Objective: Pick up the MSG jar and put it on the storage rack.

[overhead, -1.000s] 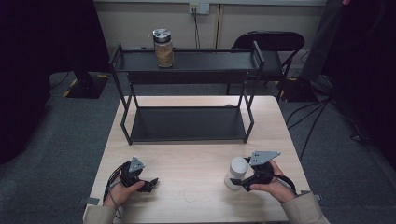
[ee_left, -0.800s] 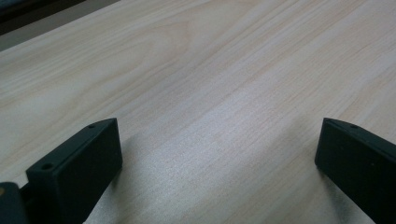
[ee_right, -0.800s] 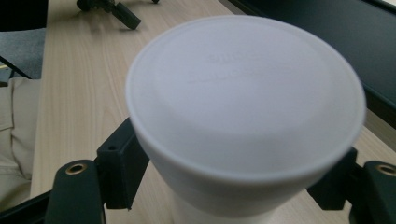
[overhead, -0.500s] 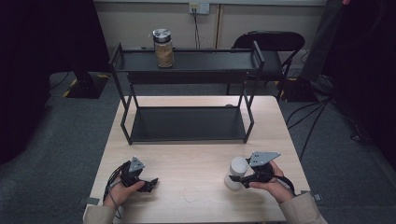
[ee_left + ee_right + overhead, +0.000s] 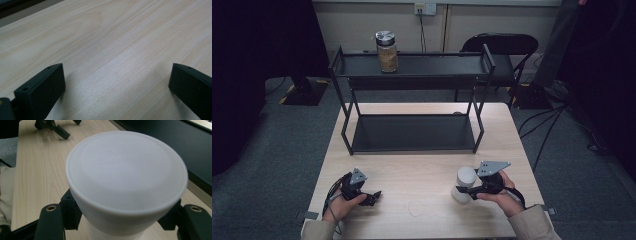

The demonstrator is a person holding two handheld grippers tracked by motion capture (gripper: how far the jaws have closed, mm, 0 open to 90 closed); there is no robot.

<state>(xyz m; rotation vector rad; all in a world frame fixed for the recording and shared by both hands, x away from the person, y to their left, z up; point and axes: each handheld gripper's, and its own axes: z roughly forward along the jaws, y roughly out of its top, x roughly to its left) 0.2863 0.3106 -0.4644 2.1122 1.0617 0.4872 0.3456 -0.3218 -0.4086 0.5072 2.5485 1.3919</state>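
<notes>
jar (image 5: 386,51) – on shelf (image 5: 412,65) top | container (image 5: 464,184) – before shelf, right

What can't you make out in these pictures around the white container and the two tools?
- White container: raised lettering on its lid is blurred in the right gripper view; its base is cut off by the bottom edge there.
- Right tool: its pads are hidden behind the container.
- Left tool: both black jaws run off the bottom edge.
- Jar on the shelf: contents too small to name in the high view.
</notes>
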